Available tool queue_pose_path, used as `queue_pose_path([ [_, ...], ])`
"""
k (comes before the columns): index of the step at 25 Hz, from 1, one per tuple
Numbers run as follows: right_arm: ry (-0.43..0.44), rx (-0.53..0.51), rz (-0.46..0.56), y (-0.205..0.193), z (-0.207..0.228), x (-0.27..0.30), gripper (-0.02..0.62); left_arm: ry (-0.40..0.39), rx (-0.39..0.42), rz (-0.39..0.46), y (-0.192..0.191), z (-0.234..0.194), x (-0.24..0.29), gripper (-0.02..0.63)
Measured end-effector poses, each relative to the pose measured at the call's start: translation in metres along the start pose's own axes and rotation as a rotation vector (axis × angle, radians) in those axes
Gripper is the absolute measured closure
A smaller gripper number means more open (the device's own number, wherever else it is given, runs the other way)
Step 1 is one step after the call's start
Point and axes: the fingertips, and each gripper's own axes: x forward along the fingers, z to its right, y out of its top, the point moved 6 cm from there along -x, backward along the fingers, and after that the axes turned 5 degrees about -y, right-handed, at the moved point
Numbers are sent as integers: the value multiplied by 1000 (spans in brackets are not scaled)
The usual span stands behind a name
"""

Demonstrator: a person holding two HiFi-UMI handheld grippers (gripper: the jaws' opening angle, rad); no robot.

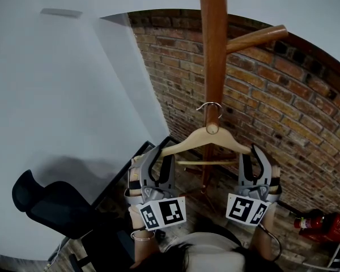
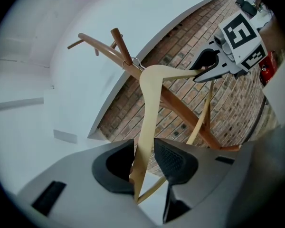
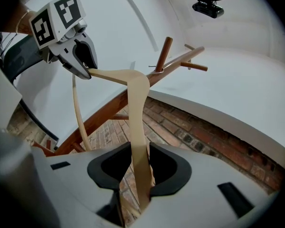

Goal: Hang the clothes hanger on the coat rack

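The pale wooden clothes hanger (image 1: pixel 207 137) hangs level in front of the wooden coat rack (image 1: pixel 213 44), its metal hook (image 1: pixel 211 107) looped over a short peg on the pole. My left gripper (image 1: pixel 156 166) has the hanger's left arm (image 2: pixel 146 127) between its jaws, which stand open: a gap shows beside the dark right pad (image 2: pixel 173 160). My right gripper (image 1: pixel 255 163) is shut on the hanger's right arm (image 3: pixel 138 127), with both pads against it. Each gripper also shows in the other's view, the right gripper (image 2: pixel 213 66) and the left gripper (image 3: pixel 83 63), at the hanger's ends.
A brick wall (image 1: pixel 283 106) stands behind the rack and a white wall (image 1: pixel 56 95) to the left. A longer peg (image 1: pixel 255 37) sticks out upper right. A black office chair (image 1: pixel 51 208) is at lower left, a red fire extinguisher (image 1: pixel 320 225) at lower right.
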Motion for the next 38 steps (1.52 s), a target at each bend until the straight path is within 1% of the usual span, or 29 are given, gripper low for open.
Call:
queue_pose_path([
  [9,6,16,21,3,0,-9,476,-17,2,-3,-3,3,-5,457],
  [15,5,4,19,6,-2,-18,476,-2,0,3,-3,1,-15,457],
  [22,-20,-12,29,9,-2,-33,476,10,-15,14,-1,3,-33,457],
  [29,-35,1,43,12,1,-57,477,9,-28,28,3,10,-57,457],
  [33,-36,3,43,13,1,-71,485,10,-31,24,3,15,-72,468],
  [38,-24,1,40,18,-3,-89,500,12,-30,18,1,19,-91,502],
])
